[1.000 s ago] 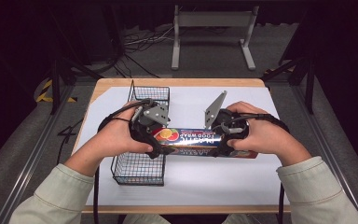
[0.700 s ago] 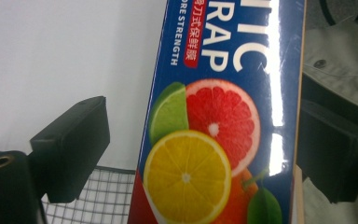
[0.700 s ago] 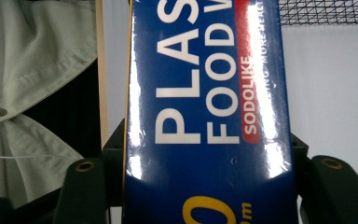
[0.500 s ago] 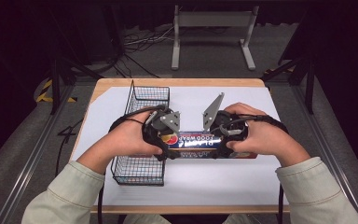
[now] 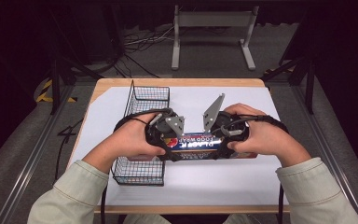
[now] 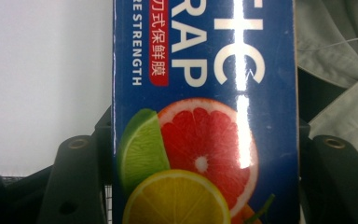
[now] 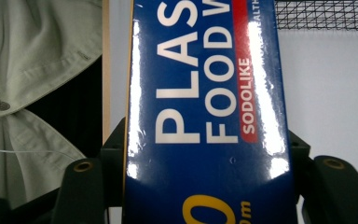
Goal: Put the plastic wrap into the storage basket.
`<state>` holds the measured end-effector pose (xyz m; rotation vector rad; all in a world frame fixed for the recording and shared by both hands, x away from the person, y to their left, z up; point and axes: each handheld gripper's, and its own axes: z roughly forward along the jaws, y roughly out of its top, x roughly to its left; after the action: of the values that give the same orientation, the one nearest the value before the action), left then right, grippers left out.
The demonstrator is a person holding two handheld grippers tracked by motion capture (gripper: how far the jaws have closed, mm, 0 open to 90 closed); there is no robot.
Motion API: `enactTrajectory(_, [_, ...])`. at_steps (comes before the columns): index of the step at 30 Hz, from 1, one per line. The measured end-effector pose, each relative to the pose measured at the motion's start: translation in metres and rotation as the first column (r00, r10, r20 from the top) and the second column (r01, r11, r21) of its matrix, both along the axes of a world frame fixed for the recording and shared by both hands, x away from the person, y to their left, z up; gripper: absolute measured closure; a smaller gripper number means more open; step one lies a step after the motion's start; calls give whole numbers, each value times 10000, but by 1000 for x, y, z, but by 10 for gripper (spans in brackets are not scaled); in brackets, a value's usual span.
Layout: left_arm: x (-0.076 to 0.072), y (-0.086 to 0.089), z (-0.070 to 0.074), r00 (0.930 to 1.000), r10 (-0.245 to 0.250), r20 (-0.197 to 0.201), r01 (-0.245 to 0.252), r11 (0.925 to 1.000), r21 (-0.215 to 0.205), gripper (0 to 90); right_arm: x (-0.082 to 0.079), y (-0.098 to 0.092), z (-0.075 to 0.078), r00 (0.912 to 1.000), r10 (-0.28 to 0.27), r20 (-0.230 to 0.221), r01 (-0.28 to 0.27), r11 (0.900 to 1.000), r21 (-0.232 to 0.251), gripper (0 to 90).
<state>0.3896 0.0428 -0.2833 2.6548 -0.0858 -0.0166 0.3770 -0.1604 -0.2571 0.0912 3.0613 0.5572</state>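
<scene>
A long blue plastic wrap box (image 5: 196, 142) with white lettering and a picture of citrus fruit lies crosswise over the white table, held at both ends. My left gripper (image 5: 169, 143) is shut on its fruit-printed left end (image 6: 205, 116); the black jaws press both long sides. My right gripper (image 5: 224, 142) is shut on the other end (image 7: 205, 112), its jaws also flanking the box. A hand wraps each gripper and hides most of the jaws in the high view.
A black wire basket (image 5: 138, 175) stands at the left of the white table sheet (image 5: 214, 182), right beside my left hand, and its mesh (image 7: 326, 14) appears in the right gripper view. A metal stand (image 5: 212, 21) sits on the floor beyond the table.
My left gripper has moved right from over the basket's edge and closed in on the box's left end. The right gripper and the box have barely shifted.
</scene>
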Motion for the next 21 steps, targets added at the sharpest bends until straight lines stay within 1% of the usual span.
enactTrajectory(1, [0,0,0,9999,38,-106,-38,10000,-7,399,0,0,0,10000,50,86,-50,9999,91,393])
enactTrajectory(4, [-1,2,1,9992,134,-371,-133,9999,19,403,1,-2,0,9998,199,61,-201,9993,318,384])
enactTrajectory(5, [-2,2,1,9992,155,-377,-154,9999,42,404,0,-2,1,9998,189,46,-191,9989,438,382])
enactTrajectory(7, [-3,1,1,9991,209,-377,-205,9997,123,405,0,-3,0,9998,174,2,-174,9987,486,377])
enactTrajectory(9, [-5,-1,1,9995,232,-236,-227,9995,207,405,0,-3,-2,9998,119,-134,-112,9989,457,364])
enactTrajectory(10, [-4,-1,2,9993,277,-258,-270,9993,265,405,0,-3,-2,10000,72,-30,-71,9987,511,345])
enactTrajectory(11, [-4,0,2,9993,348,-111,-345,9990,288,405,0,-5,-2,10000,26,44,-29,9977,680,329])
enactTrajectory(12, [-4,0,2,9993,348,-111,-345,9990,288,405,0,-5,-2,10000,26,44,-29,9977,680,329])
enactTrajectory(13, [-4,0,1,9989,432,-187,-424,9983,401,405,1,-8,0,9998,-15,216,-5,9954,958,285])
enactTrajectory(14, [-4,0,1,9986,496,-164,-489,9979,430,405,2,-11,2,9991,-43,415,-13,9911,1331,233])
enactTrajectory(15, [-4,0,1,9982,574,-151,-567,9974,450,405,3,-14,4,9982,-133,583,37,9868,1617,205])
enactTrajectory(16, [-4,0,1,9979,649,-89,-644,9970,440,405,3,-18,6,9974,-283,657,158,9827,1843,201])
enactTrajectory(18, [-2,2,2,9959,875,-209,-865,9954,417,405,4,-24,10,9953,-547,794,355,9736,2256,211])
enactTrajectory(19, [-1,3,3,9951,969,-194,-961,9947,366,404,4,-27,12,9941,-647,874,417,9690,2435,210])
enactTrajectory(21, [1,6,4,9937,1108,-181,-1101,9932,377,403,4,-33,17,9892,-997,1071,658,9568,2831,226])
